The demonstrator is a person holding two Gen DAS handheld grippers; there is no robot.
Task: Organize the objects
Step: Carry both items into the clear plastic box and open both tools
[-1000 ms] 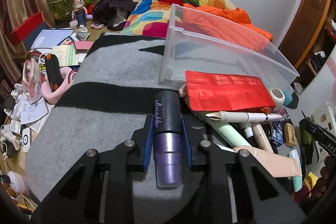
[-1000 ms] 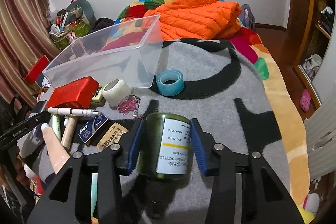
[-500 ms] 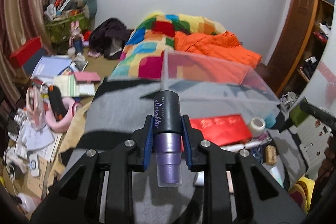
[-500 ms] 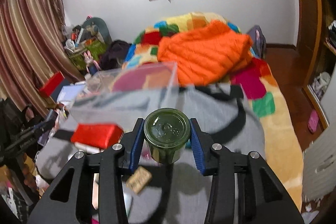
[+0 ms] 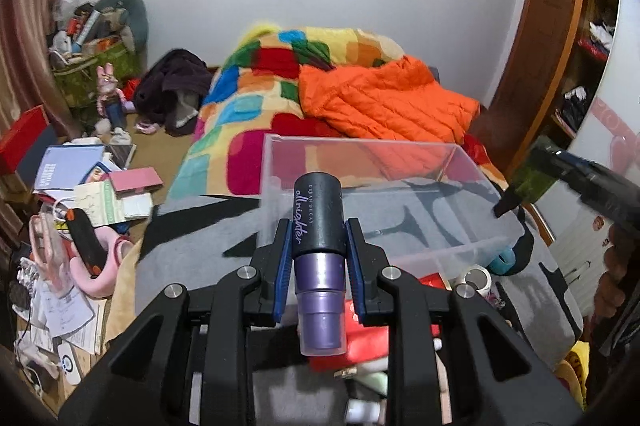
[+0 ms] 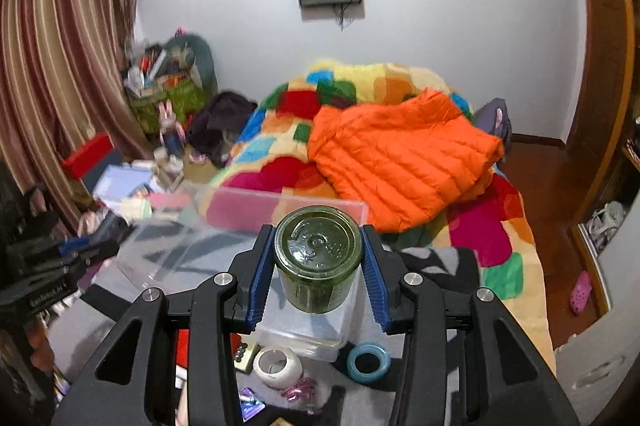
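My left gripper (image 5: pixel 319 250) is shut on a black and purple spray bottle (image 5: pixel 319 226), held in the air at the near left corner of a clear plastic bin (image 5: pixel 460 226). My right gripper (image 6: pixel 318 260) is shut on a dark green glass jar (image 6: pixel 318 250), held above the near end of the same clear bin (image 6: pixel 176 250). The bin sits empty on the grey and black blanket (image 5: pixel 192 246). The right gripper with the jar shows at the right edge of the left wrist view (image 5: pixel 532 178).
Below the bin lie a white tape roll (image 6: pixel 278 362), a blue tape roll (image 6: pixel 369 362), a red pouch (image 5: pixel 368 338) and small items. An orange jacket (image 6: pixel 400 162) lies on the colourful bedspread behind. Clutter covers the floor at left (image 5: pixel 80 194).
Both grippers have risen from the blanket with their objects and moved toward the bin. The jar, first seen on its side low over the blanket, now hangs over the bin's near end.
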